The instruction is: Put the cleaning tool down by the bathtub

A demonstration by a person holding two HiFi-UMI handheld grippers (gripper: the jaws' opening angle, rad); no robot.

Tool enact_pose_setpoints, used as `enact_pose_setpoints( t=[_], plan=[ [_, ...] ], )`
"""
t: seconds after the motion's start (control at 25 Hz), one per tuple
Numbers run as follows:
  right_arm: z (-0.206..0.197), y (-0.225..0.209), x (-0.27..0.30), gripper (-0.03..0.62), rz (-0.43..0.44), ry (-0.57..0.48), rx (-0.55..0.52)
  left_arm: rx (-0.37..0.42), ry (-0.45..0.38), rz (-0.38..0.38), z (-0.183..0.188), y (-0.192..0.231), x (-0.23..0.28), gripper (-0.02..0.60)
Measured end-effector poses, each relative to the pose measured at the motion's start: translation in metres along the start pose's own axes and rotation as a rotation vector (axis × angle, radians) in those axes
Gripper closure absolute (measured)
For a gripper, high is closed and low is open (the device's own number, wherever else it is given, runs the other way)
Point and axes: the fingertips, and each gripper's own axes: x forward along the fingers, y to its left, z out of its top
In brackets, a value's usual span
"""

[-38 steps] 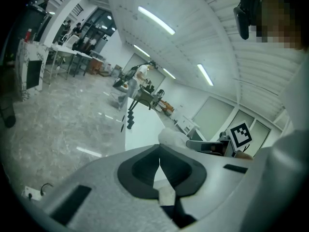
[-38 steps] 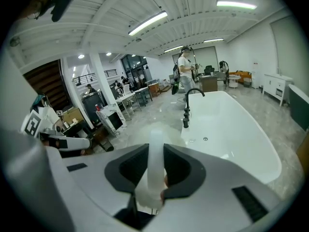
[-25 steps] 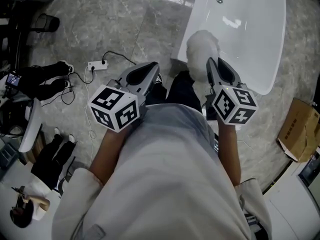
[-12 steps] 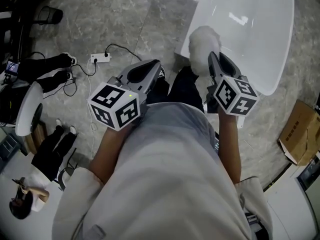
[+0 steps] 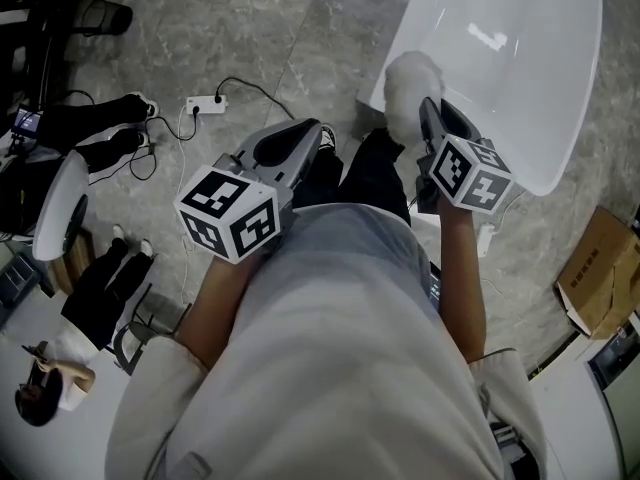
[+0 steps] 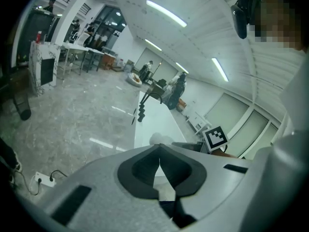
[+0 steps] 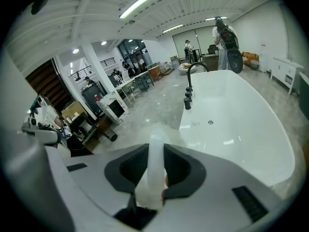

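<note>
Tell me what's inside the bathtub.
The bathtub shows a bare white basin with only a small drain; no water or objects are visible. Its near end is covered by the right gripper and the cleaning tool it grips, so that part cannot be checked.

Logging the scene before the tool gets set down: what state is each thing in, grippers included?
Right gripper: shut on the cleaning tool's white handle.
Cleaning tool: held up, fluffy head by the bathtub's edge, not yet put down.
Left gripper: shut, empty.
Bathtub: empty, no water.
Faucet: not running.
Power strip: on the floor, one cable plugged in.
</note>
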Motion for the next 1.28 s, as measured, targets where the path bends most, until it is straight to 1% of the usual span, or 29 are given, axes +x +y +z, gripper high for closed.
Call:
enact_pose_setpoints(
  t=[0.6,1.04,1.28],
  plan=[
    [-0.032,-0.015,0.05,0.507,-0.014,0.112,-0.027,-0.035,-0.002,0.052,-0.005,0.014,-0.011,0.575],
    [-0.062,-0.035,0.087,0.507,-0.072,0.203,-0.068,-0.045,0.008,0.078,-0.012,0.019,-0.018,0.575],
    [-0.075,-0.042,0.107,0.507,-0.078,0.225,-0.066,-0.058,0.015,0.095,-0.019,0.022,-0.024,0.575]
  ],
)
